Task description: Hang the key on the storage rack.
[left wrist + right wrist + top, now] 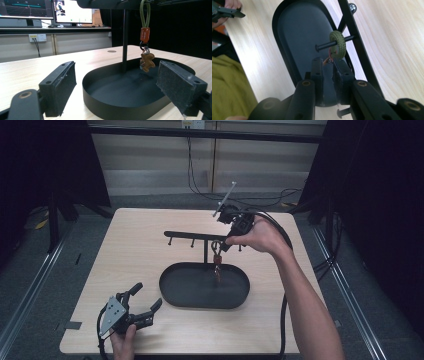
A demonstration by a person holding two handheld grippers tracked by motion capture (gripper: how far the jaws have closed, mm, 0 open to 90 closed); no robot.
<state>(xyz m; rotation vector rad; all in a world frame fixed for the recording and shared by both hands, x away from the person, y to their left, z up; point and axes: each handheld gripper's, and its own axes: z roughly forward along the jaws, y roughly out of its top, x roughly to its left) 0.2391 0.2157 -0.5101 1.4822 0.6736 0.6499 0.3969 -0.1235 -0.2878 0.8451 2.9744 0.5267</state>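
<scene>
One keychain (217, 262) hangs off a peg (325, 45) of the black T-bar rack (200, 236), long axis vertical: green cord loop (145, 13) up top over the peg, orange tag (144, 34) under it, brown figure charm (147, 62) at the bottom, dangling just above the floor of the oval tray (172, 297) without touching it as far as the left gripper view shows. Rack's crossbar runs left-right across the table (135, 250), post rising from the tray. Right gripper (223, 246) is over the crossbar, pointing down at the keychain; in its own view the jaws are nearly together with a narrow gap, green loop just ahead of the tips, a bit of orange visible between them; can't tell if the pads actually pinch anything. Left gripper (144, 300) sits at the near-left of the table, jaws spread wide, nothing between them, aimed at the tray. Left gripper view gives the side-on look: full hang of tag and charm. Right gripper view looks straight down: loop seated on the peg, well in from its free end, and the tray's long oval below. High view shows both hands and the rack's layout.
</scene>
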